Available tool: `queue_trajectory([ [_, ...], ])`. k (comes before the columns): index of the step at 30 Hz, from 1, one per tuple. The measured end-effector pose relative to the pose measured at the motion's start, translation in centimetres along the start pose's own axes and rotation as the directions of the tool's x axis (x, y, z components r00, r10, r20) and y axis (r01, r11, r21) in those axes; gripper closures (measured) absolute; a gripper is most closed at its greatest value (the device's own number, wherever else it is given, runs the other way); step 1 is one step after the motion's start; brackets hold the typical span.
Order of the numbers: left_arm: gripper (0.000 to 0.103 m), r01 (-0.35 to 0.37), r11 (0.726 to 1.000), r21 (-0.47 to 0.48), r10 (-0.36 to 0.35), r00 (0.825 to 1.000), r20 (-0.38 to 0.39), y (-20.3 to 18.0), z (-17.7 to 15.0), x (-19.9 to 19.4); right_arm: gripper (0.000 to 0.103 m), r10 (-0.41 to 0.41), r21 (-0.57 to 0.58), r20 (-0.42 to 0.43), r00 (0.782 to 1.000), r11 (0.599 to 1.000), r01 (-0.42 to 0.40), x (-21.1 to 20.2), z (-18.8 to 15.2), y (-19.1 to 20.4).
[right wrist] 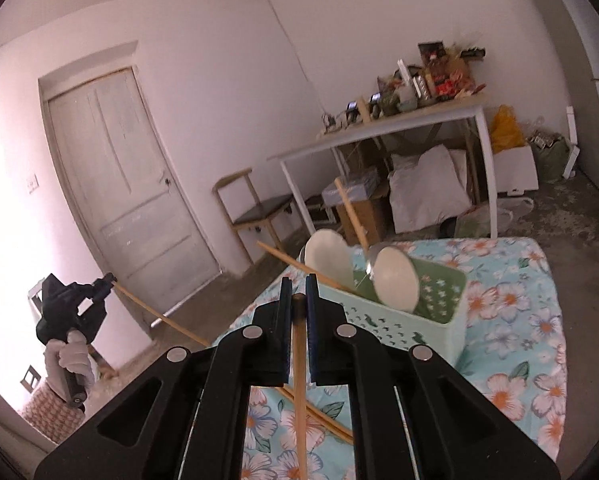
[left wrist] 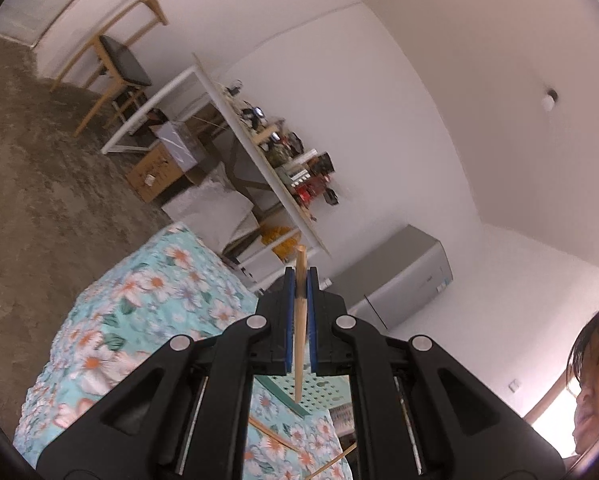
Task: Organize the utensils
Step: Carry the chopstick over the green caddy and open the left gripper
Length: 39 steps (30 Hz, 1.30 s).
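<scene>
Left tool (left wrist: 300,276) clamped on one chopstick (left wrist: 300,332), right tool (right wrist: 298,280) clamped on another chopstick (right wrist: 299,380), both lifted, probably for dropping into mint caddy (right wrist: 431,320) at 2 o'clock on floral desk (right wrist: 519,320). Caddy bottom hidden; spoons blurred.

Left gripper (left wrist: 300,280) clamped on a wooden chopstick (left wrist: 299,328), held above the floral tablecloth (left wrist: 147,312); perforated green basket (left wrist: 319,394) visible below
</scene>
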<state>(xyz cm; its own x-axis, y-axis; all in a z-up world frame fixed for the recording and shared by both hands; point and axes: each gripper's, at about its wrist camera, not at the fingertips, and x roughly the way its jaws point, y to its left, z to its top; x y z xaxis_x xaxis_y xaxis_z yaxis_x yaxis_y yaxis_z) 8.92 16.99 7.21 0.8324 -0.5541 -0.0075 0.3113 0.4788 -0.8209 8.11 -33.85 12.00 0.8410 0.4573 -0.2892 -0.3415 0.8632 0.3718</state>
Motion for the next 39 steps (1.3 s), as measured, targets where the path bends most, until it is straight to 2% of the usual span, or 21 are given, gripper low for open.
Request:
queue_trajectory([
  [5, 0.098, 0.072, 0.994, 0.078, -0.068, 0.996, -0.054, -4.2, -0.5, 3.9, 0.096, 0.003, 0.012, 0.082, 0.997, 1.0, -0.004, -3.3, 0.8, -0.2],
  [9, 0.098, 0.133, 0.978, 0.16, -0.12, 0.989, -0.09, -8.1, -1.0, 7.4, 0.096, 0.016, 0.022, 0.146, 0.989, 1.0, -0.02, -5.5, 1.9, -0.6],
  [14, 0.098, 0.176, 0.937, 0.301, -0.146, 0.982, -0.121, -13.8, -2.2, 12.6, 0.096, 0.037, 0.006, 0.208, 0.977, 0.999, -0.039, -7.6, 2.9, -0.4],
  [20, 0.098, 0.171, 0.889, 0.425, -0.134, 0.984, -0.117, -18.2, -3.9, 17.9, 0.096, 0.067, -0.009, 0.239, 0.969, 0.998, -0.066, -8.6, 3.8, -0.8],
  [22, 0.098, 0.161, 0.863, 0.479, -0.125, 0.986, -0.106, -19.5, -4.5, 19.5, 0.096, 0.071, -0.014, 0.242, 0.968, 0.997, -0.07, -8.8, 4.0, -0.7],
  [28, 0.098, 0.121, 0.804, 0.583, -0.078, 0.992, -0.098, -21.1, -6.5, 23.0, 0.096, 0.075, -0.025, 0.248, 0.966, 0.997, -0.07, -9.0, 4.2, -0.9],
  [34, 0.098, 0.088, 0.773, 0.628, -0.011, 0.992, -0.126, -20.4, -8.9, 25.6, 0.096, 0.072, -0.035, 0.236, 0.969, 0.997, -0.066, -8.9, 4.6, -0.9],
  [39, 0.098, 0.091, 0.797, 0.597, 0.01, 0.986, -0.164, -18.7, -10.0, 26.8, 0.096, 0.066, -0.048, 0.225, 0.972, 0.997, -0.057, -8.7, 4.7, -0.5],
])
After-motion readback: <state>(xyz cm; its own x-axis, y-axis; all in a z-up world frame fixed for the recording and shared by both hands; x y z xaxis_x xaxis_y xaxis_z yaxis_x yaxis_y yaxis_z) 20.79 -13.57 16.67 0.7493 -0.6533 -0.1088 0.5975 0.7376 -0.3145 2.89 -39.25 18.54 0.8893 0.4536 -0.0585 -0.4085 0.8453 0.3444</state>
